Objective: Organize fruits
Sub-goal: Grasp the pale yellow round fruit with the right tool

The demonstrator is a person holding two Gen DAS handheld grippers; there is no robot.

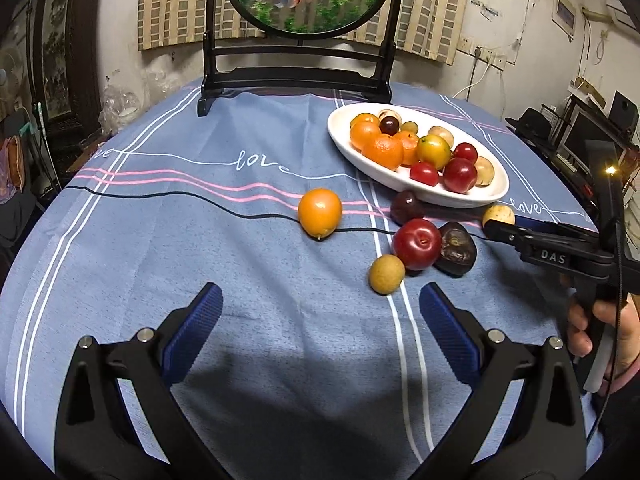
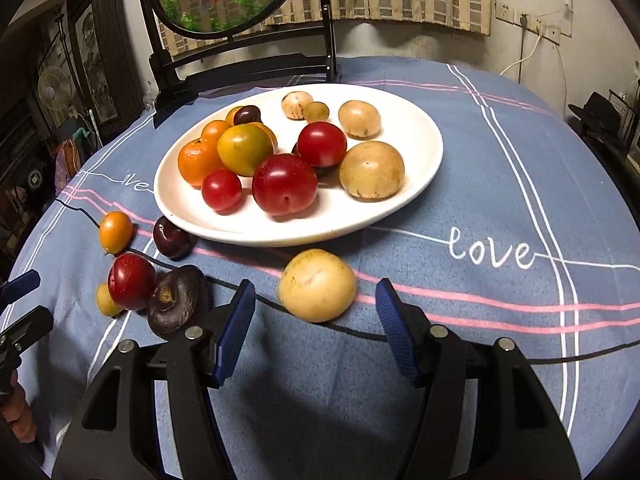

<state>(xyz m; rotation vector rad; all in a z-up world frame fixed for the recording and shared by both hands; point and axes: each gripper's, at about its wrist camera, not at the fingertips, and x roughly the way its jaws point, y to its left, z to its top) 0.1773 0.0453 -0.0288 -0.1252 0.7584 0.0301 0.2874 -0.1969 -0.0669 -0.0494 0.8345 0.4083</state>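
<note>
Fruit half hidden behind right hand-held gripper

You have warm, fairly dim indoor light from above. Both views bend hard at the edges, with black corners from the fisheye rim. The tablecloth is evenly lit at centre, but broad soft shadows pool along the bottom of each frame. Small glare spots sit on the red fruit and the white plate. A bright yellow point flares at the right edge of your left view. Far walls look soft and grainy.
</note>
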